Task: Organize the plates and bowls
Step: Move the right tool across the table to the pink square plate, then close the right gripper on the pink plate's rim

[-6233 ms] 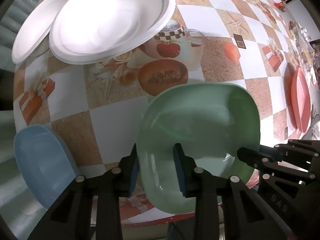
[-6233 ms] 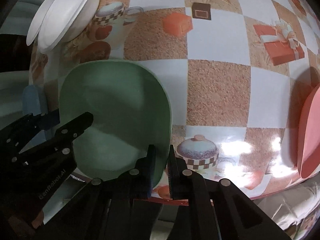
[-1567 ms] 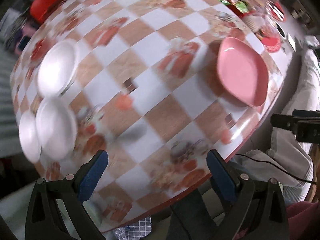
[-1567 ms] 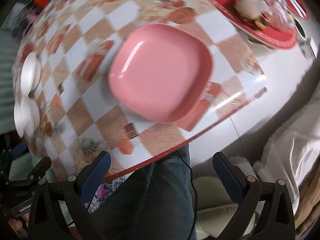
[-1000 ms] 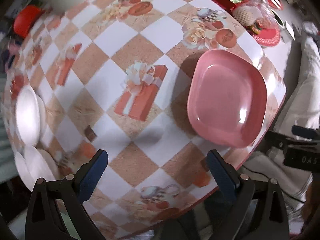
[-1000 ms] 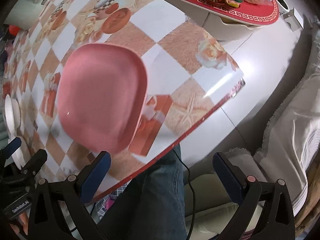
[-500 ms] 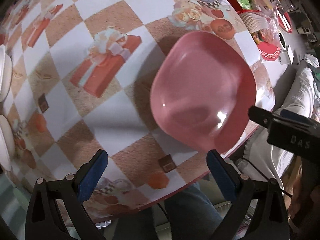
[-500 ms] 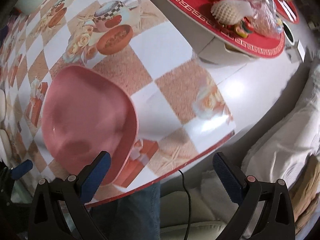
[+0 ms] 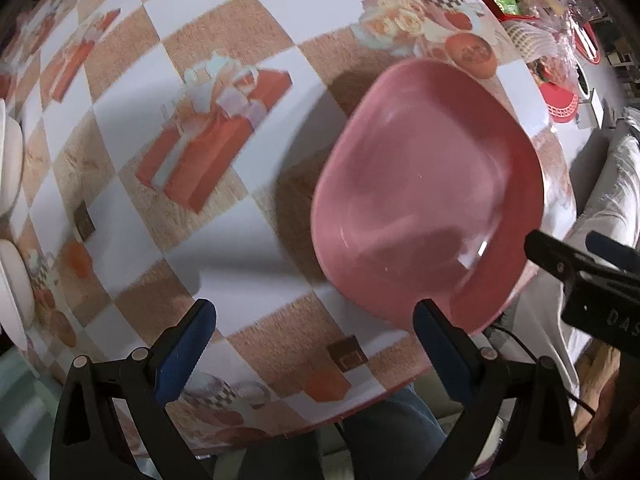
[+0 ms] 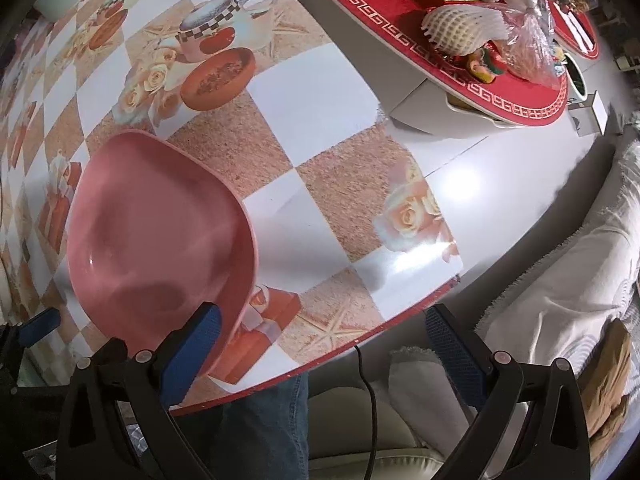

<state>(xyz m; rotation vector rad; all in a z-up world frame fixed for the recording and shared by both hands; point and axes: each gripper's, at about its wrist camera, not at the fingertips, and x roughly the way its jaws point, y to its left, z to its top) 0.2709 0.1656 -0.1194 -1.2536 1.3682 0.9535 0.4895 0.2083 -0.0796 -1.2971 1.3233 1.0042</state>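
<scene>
Pink plate (image 9: 428,196), square with rounded corners, sits near the near edge of the checkered tablecloth (image 9: 256,40), with printed gift boxes and teacups all round it. Left gripper (image 9: 312,334) hovers over the near edge of the table, jaws spread wide and holding nothing; its right blue pad (image 9: 432,328) is just at the plate's near rim, and whether it touches is hard to say. Right gripper (image 10: 320,338) is also wide apart and empty, its left finger (image 10: 192,340) in front of the plate's near right corner while the other finger hangs off the table edge. White dishes (image 9: 10,160) peek in at the far left. Far right, a red mat (image 10: 440,40) carries packaged snacks. Blue jeans (image 10: 260,420) show below the table edge.
</scene>
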